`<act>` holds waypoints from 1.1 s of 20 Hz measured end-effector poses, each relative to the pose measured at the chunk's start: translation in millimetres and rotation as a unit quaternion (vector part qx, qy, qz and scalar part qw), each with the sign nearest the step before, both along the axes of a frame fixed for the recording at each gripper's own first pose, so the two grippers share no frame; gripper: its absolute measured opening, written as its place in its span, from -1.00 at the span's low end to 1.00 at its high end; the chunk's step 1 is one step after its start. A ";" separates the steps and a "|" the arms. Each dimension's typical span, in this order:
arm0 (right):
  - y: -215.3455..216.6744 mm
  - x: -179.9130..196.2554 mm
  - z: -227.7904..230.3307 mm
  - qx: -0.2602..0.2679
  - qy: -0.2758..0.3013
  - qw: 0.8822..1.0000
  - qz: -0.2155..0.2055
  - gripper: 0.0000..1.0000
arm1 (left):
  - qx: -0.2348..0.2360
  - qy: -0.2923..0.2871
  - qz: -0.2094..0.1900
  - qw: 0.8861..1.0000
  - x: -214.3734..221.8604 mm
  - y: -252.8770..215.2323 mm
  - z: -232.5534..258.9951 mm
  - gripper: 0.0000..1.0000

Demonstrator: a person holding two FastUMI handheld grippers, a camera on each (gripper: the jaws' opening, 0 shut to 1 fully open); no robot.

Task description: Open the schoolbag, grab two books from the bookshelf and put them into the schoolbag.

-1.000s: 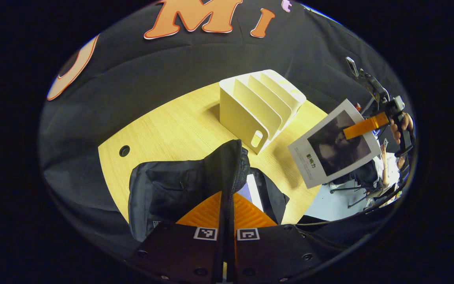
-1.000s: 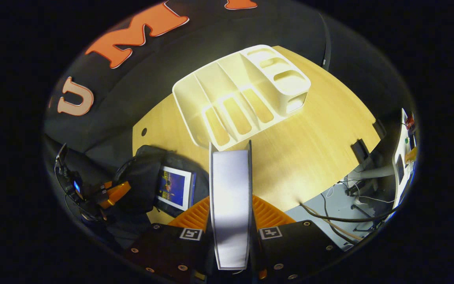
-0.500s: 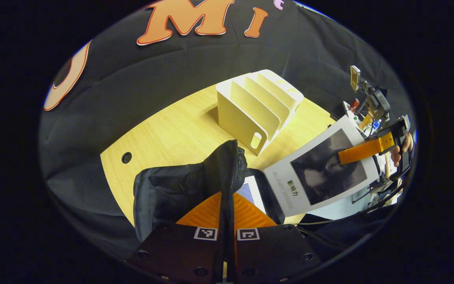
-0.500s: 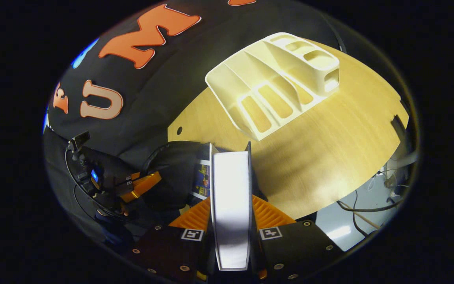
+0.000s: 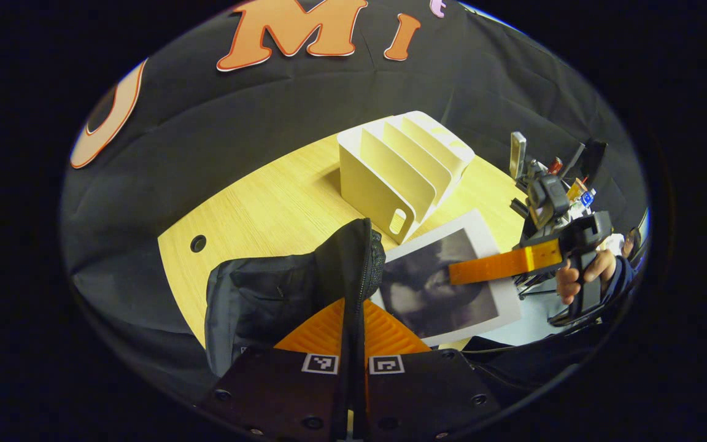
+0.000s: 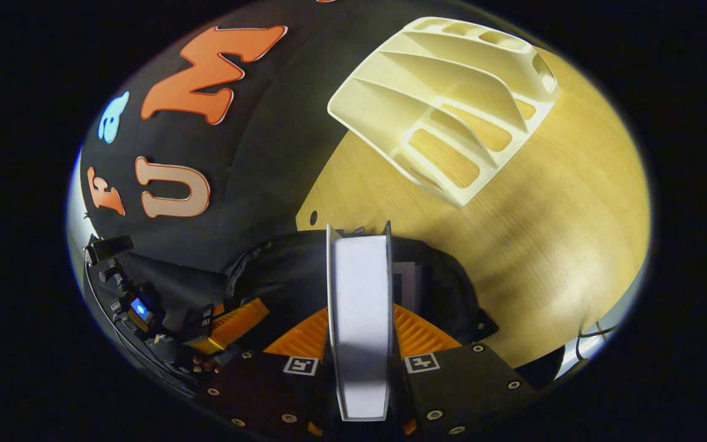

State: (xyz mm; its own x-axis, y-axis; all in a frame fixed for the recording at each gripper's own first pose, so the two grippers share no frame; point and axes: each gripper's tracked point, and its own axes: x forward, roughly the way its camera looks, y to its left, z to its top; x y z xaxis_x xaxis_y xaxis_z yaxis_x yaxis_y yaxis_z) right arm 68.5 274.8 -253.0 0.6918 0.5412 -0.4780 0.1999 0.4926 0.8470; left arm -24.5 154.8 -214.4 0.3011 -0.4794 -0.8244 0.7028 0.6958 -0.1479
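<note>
The black schoolbag (image 5: pixel 267 294) lies on the wooden table (image 5: pixel 267 202), and my left gripper (image 5: pixel 353 310) is shut on its raised zipper edge, holding the mouth open. A book (image 5: pixel 439 288) with a dark cover and white border hangs tilted over that mouth, with my right gripper (image 5: pixel 455 274) shut on it. In the right gripper view the same book (image 6: pixel 358 276) stands edge-on between the orange fingers (image 6: pixel 418 331), above the schoolbag (image 6: pixel 280 270). A pale corner of another book (image 6: pixel 405 277) shows inside the bag. The cream bookshelf (image 5: pixel 402 166) stands behind, its slots bare.
The bookshelf (image 6: pixel 452 110) sits at the table's far side near the black cloth wall. A cable hole (image 5: pixel 198 244) marks the tabletop left of the bag. A hand (image 5: pixel 580 276) holds the right gripper's handle. My left gripper (image 6: pixel 237 313) shows at the bag's left side.
My right gripper has carried the book leftward and down, from beside the table's edge to over the bag's open mouth. The left gripper has kept its hold on the zipper edge.
</note>
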 end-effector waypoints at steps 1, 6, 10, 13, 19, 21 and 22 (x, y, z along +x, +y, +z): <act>9.2 5.6 -2.9 0.011 -0.007 1.000 -0.004 -0.27 | -0.002 0.002 0.000 1.000 -2.6 -0.4 0.1 -0.92; 57.1 32.1 -21.0 0.043 -0.017 0.999 -0.019 -0.27 | -0.010 0.001 -0.016 1.000 -11.8 -14.2 5.8 -0.92; 74.7 38.5 -30.5 0.055 -0.025 0.998 -0.018 -0.27 | -0.012 -0.002 -0.030 0.999 -18.8 -23.5 8.7 -0.92; 86.2 53.0 -36.1 0.047 -0.031 0.998 -0.009 -0.26 | -0.015 -0.002 -0.033 0.999 -23.5 -27.3 11.1 -0.92; 97.2 51.2 -62.0 -0.031 0.017 0.999 0.041 0.17 | -0.012 -0.008 -0.015 1.000 -16.2 -20.8 5.5 -0.92; 76.7 41.7 -71.5 -0.088 0.031 0.994 0.064 0.40 | -0.005 -0.013 -0.001 1.000 -12.6 -19.6 2.2 -0.92; 63.9 37.0 -74.1 -0.115 0.030 0.990 0.072 0.63 | -0.002 -0.014 0.005 1.000 -13.8 -17.9 0.9 -0.92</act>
